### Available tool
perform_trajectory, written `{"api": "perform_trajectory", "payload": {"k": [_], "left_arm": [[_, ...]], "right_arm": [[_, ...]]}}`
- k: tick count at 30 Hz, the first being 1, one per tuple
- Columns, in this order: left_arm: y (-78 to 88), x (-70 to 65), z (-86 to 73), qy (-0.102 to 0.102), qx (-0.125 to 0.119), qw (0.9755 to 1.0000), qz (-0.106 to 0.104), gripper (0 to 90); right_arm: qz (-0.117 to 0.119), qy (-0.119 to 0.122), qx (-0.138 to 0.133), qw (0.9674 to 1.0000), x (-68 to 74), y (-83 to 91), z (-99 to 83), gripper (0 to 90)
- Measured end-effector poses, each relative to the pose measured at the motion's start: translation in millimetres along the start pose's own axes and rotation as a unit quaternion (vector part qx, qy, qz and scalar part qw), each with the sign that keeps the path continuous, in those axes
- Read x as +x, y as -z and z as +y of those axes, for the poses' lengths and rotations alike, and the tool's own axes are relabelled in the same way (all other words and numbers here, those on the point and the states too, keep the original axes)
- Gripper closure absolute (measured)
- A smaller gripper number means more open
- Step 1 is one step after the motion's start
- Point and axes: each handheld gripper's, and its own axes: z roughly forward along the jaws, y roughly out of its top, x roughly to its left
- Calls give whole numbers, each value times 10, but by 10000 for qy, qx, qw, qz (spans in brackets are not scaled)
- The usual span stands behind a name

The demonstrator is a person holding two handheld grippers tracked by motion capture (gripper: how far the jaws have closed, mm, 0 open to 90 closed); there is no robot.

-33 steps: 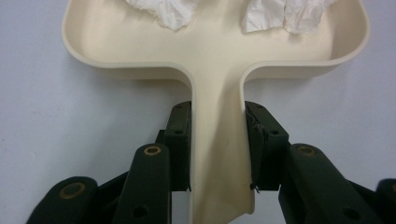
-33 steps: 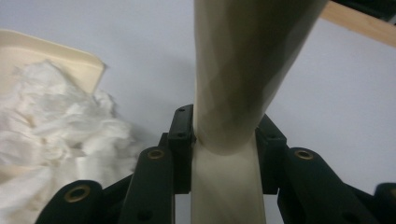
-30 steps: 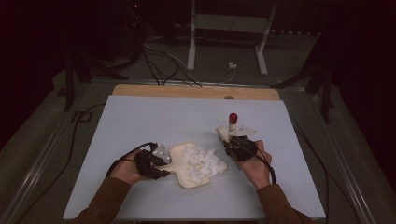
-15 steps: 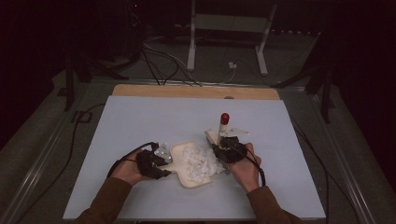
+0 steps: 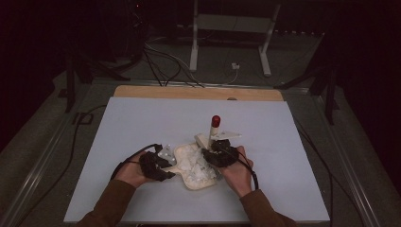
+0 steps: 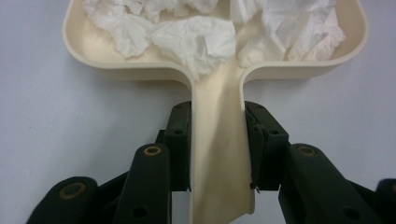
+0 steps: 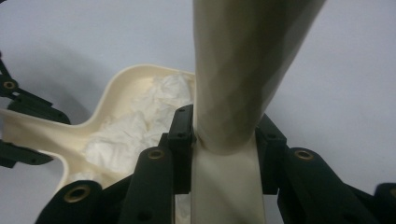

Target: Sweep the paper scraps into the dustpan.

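My right gripper (image 5: 213, 150) has slid toward nine o'clock across the table, from well apart from the dustpan (image 5: 187, 179) at its three o'clock side to right over its three o'clock rim, above the crumpled tissue (image 5: 195, 163). The cream brush (image 5: 212, 132) it clamps came along; its red tip (image 5: 215, 120) now stands at twelve o'clock of the pan instead of off to one o'clock.
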Motion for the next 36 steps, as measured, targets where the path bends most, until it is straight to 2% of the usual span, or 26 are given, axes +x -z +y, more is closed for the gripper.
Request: {"api": "perform_trajectory", "payload": {"k": [6, 11, 15, 18, 20, 25, 36], "left_arm": [[-20, -11, 3, 69, -113, 9999, 17, 669], [-41, -34, 4, 32, -152, 9999, 69, 669], [-66, -64, -61, 65, -392, 9991, 112, 670], [-121, -108, -112, 185, -675, 9974, 162, 670], [-156, -143, -134, 301, -893, 9954, 191, 670], [-140, -166, -143, 276, -1026, 9940, 264, 671], [-70, -176, -161, 244, -1320, 9901, 415, 671]], "right_arm": [[182, 15, -35, 9998, 110, 15, 28, 674], [296, 45, -3, 9996, 176, 10, 37, 673], [371, 5, 14, 9993, 164, 18, 43, 673], [317, 88, 21, 9995, 151, 42, 48, 673], [242, 202, 0, 9995, 145, 67, 57, 673], [140, 361, -91, 9992, 77, 152, 119, 673], [37, 200, -362, 9991, -84, 351, 242, 672]]}}
